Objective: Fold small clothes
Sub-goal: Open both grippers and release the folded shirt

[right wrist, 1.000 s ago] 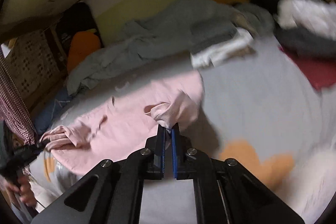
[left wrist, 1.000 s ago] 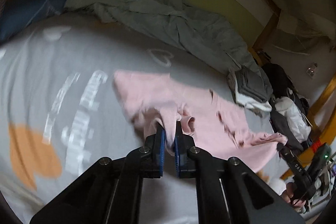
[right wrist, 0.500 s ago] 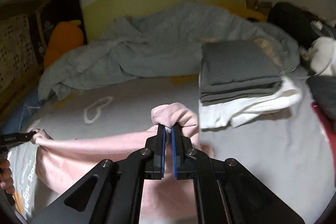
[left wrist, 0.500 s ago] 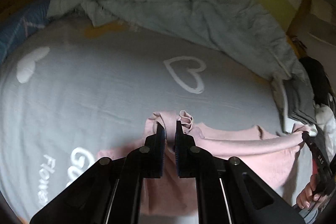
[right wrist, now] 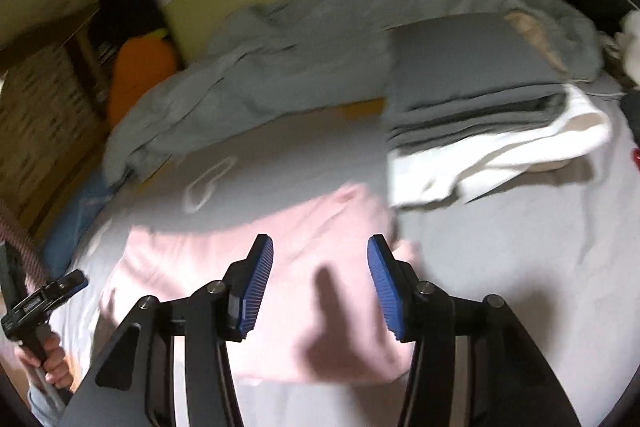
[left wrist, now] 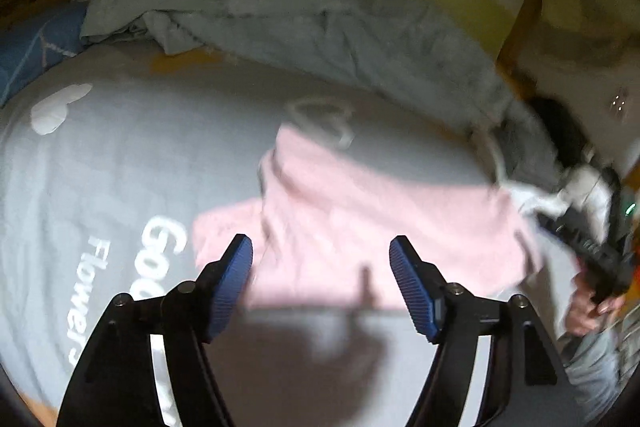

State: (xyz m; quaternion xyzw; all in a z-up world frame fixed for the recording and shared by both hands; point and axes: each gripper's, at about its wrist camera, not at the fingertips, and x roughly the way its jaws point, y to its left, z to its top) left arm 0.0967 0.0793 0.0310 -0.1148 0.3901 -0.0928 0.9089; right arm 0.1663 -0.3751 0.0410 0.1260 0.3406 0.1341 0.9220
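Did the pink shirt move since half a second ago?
Yes. The pink shirt dropped flat onto the grey sheet; its top edge now touches the white heart outline. Both tools, left and right, have let go.

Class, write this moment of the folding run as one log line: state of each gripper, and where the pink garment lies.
left gripper: open, empty | right gripper: open, empty | pink garment: lying on grey bedsheet, held by neither

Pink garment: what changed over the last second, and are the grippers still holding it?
Both let go. The left gripper and right gripper, shut on the pink garment's far edge half a second ago, now stand open above it. The garment lies dropped, folded over on the grey sheet. The folded stack and rumpled duvet stayed put.
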